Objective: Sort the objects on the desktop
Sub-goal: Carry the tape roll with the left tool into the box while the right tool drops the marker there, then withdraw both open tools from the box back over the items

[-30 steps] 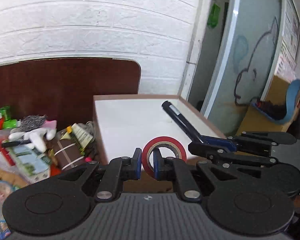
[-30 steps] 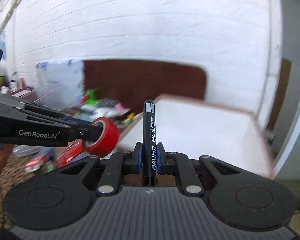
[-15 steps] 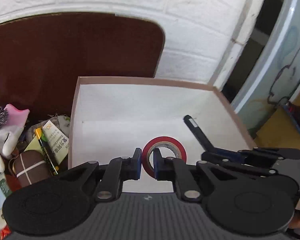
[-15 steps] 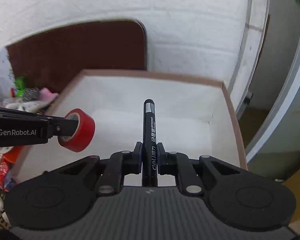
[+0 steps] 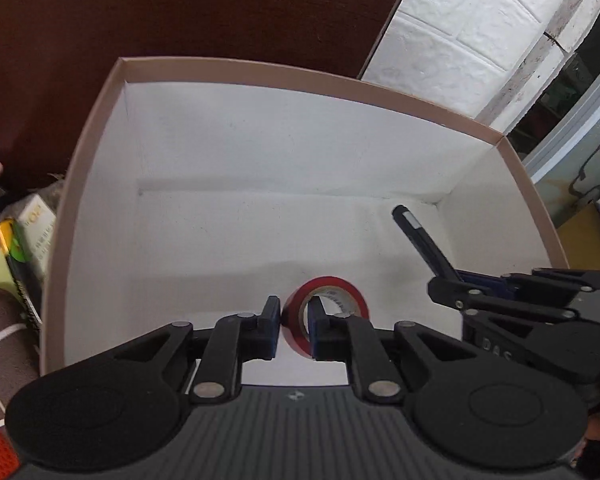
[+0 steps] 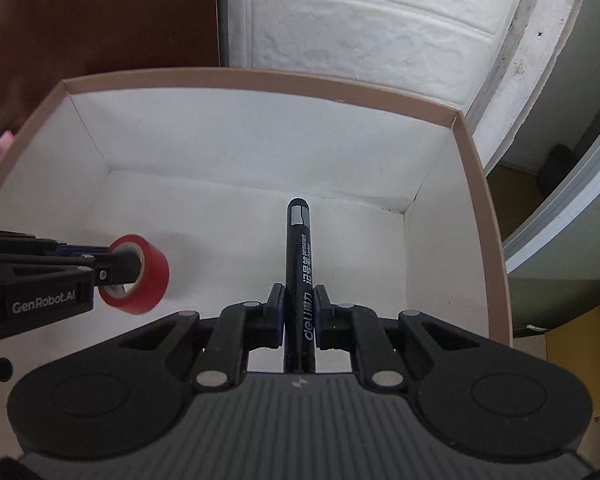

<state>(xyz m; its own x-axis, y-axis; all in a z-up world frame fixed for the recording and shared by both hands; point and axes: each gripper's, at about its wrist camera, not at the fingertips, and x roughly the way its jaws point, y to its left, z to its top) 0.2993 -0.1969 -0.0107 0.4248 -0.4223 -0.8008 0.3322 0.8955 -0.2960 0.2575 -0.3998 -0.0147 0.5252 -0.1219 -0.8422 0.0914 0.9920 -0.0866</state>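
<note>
A white cardboard box (image 5: 300,80) with a tan rim lies open below both grippers, its floor bare. My left gripper (image 5: 296,308) hangs over the box's near side with one wall of the red tape roll (image 5: 340,292) between its pads; its jaws are opening, and the roll still sits in them. In the right wrist view the same roll (image 6: 152,276) and left gripper (image 6: 134,268) come in from the left. My right gripper (image 6: 299,296) is shut on a black marker (image 6: 298,248) that points forward over the box (image 6: 260,78), near its far right corner.
Left of the box lies clutter: a battery (image 5: 10,240), a small carton (image 5: 40,224) and a brown roll (image 5: 0,320). A dark brown board (image 5: 180,8) and a white brick wall (image 5: 460,20) stand behind. A yellow carton (image 6: 580,340) sits to the right.
Both grippers have moved forward and tipped down, from beside the clutter to over the inside of the box. The left fingers stand slightly wider apart on the tape.
</note>
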